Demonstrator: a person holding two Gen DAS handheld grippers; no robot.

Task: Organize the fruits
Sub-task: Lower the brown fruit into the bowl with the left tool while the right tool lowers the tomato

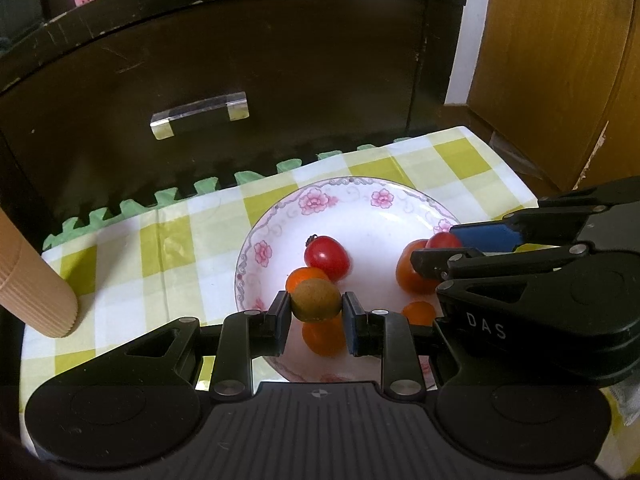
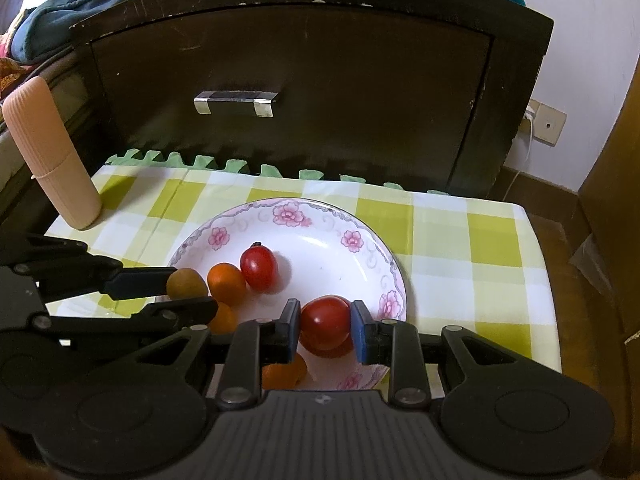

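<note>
- Left wrist view: the left gripper is clenched on a brown-green fruit, pinched across its width between the two pads. The fruit sits dead centre in the jaws, over the near part of the floral plate, with orange fruit directly beneath and beyond it.
- Same view: the right gripper enters from the right — its tips are at a red tomato on the plate's right side; its grip is hard to judge from this angle.
- Right wrist view: the right gripper grasps that red tomato between its blue pads, over the plate's near right rim.
- Same view: a second red tomato and an orange fruit lie loose mid-plate — between the two grippers, probably nearer the left one.
- Judgement: both fruits are already seated; any move now is a carry, not an approach.
</note>
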